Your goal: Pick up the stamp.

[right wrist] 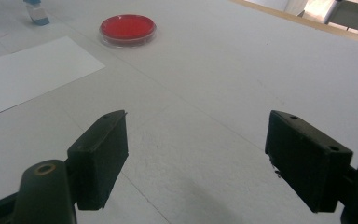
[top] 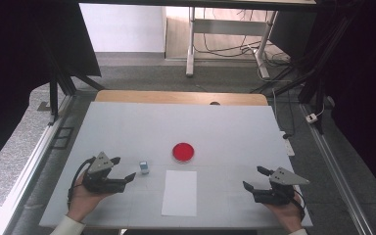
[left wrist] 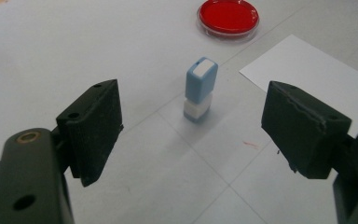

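Observation:
A small blue and white block (top: 144, 167) stands upright on the white table, like a stamp with a white base (left wrist: 200, 90). My left gripper (top: 124, 170) is open just left of it, and the block sits a little beyond the gap between the jaws (left wrist: 193, 128). A round red dish (top: 183, 152) lies near the table's middle (left wrist: 228, 17) (right wrist: 127, 29). A white sheet of paper (top: 180, 192) lies in front of the dish (left wrist: 317, 74) (right wrist: 30, 72). My right gripper (top: 253, 179) is open at the front right over bare table (right wrist: 196, 161), with nothing between its jaws.
The white table (top: 127, 127) has a wooden strip (top: 176, 97) along its far edge. Beyond it is grey floor with desk legs (top: 191, 44) and cables. Metal rails (top: 333, 161) run along both sides of the table.

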Motion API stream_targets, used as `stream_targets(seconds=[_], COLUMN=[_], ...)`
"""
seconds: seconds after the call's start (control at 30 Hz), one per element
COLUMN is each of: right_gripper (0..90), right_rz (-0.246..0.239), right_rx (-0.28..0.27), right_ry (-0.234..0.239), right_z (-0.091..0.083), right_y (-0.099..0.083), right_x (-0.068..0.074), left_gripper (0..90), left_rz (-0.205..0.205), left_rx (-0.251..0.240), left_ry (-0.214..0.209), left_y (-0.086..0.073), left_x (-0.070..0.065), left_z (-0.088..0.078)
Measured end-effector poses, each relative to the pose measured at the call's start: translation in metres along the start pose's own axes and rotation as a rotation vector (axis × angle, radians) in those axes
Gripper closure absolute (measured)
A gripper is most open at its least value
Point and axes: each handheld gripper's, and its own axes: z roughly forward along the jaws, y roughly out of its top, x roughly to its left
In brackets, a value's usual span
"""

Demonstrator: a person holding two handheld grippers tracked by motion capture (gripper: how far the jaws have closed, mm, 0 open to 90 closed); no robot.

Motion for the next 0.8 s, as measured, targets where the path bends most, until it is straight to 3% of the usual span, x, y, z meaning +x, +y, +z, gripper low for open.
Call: stream_targets(seconds=[0.37,0.8], right_gripper=[21.1,21.3], right_rz=[-0.001,-0.002], right_rx=[0.005,0.013], right_ry=[0.000,0.002], right_z=[0.001,0.003], right_y=[0.000,-0.001], right_x=[0.001,0.002], left_gripper=[22.7,28.5], left_rz=[0.044,0.100], left_rx=[0.025,0.069], left_ry=[-0.022,-0.074], left_y=[0.016,0.024], left_x=[0.007,0.014], left_z=[0.019,0.045])
